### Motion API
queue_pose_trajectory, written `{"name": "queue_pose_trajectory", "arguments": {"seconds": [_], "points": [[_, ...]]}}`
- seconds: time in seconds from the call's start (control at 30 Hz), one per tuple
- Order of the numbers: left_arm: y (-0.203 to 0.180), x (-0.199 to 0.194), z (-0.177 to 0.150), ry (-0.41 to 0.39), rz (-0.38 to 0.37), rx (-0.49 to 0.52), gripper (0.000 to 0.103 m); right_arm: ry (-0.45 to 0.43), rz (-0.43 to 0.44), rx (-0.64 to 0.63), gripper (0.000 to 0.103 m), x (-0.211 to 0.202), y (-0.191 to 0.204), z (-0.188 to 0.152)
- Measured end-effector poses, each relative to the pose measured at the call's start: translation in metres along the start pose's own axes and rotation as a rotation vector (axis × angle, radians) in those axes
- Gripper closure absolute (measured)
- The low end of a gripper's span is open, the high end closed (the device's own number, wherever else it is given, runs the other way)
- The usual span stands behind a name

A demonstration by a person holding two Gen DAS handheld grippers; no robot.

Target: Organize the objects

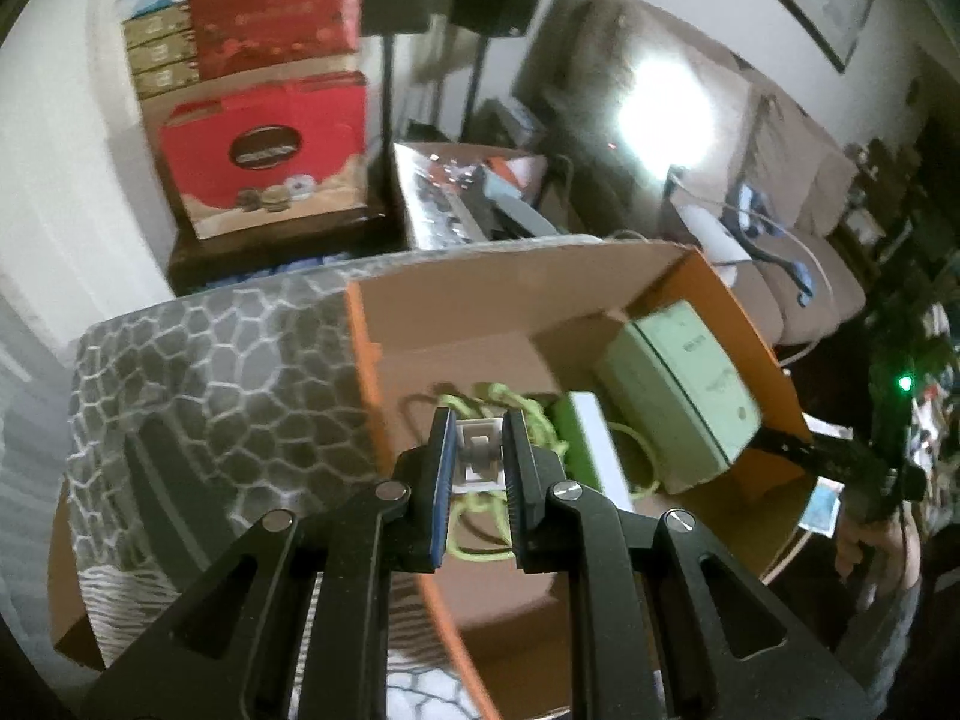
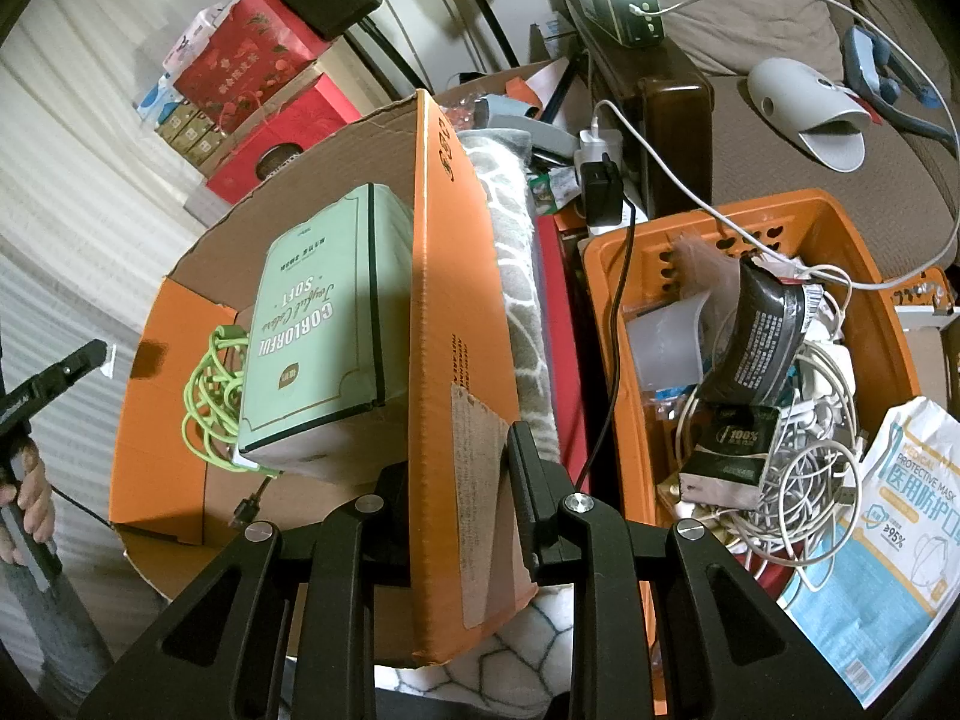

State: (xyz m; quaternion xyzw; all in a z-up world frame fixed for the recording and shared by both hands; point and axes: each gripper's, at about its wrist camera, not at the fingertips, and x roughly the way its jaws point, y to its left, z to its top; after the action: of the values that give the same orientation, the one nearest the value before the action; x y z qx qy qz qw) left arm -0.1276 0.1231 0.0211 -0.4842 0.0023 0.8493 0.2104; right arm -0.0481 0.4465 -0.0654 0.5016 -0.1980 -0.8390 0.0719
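My left gripper (image 1: 477,420) is shut on a small white plastic piece (image 1: 478,459) and hangs over an open cardboard box (image 1: 420,324) with orange outer sides. Inside the box lie a coiled lime-green cable (image 1: 480,534), a pale green tissue pack (image 1: 678,384) and a white and green box (image 1: 585,438). My right gripper (image 2: 456,456) is shut on the box's orange side wall (image 2: 444,300), which stands between its fingers. The right wrist view also shows the tissue pack (image 2: 318,324), the green cable (image 2: 210,396) and the left gripper (image 2: 96,354) at far left.
An orange plastic basket (image 2: 630,252) to the right of the box holds tangled white cables, a black packet (image 2: 762,330) and a small black carton. A face-mask pack (image 2: 888,528) lies beside it. A grey patterned blanket (image 1: 210,372) lies under the box. Red cartons (image 1: 264,150) are stacked behind.
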Motion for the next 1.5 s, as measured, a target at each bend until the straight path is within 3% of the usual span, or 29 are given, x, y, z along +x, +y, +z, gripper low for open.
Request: {"name": "queue_pose_trajectory", "arguments": {"seconds": [0.27,0.53,1.13,1.5], "points": [[-0.035,0.025,-0.009,0.059,-0.011,0.069,0.089,0.000,0.000,0.000,0.080,0.000,0.000,0.000],[-0.042,0.046,-0.020,0.106,0.004,0.089,0.089,0.000,0.000,0.000,0.080,0.000,0.000,0.000],[-0.087,0.067,-0.022,0.150,-0.022,0.163,0.089,0.000,0.001,0.000,0.080,0.001,0.000,-0.001],[-0.108,0.060,0.003,0.119,-0.038,0.171,0.089,0.000,0.001,0.001,0.080,0.001,-0.001,-0.001]]}}
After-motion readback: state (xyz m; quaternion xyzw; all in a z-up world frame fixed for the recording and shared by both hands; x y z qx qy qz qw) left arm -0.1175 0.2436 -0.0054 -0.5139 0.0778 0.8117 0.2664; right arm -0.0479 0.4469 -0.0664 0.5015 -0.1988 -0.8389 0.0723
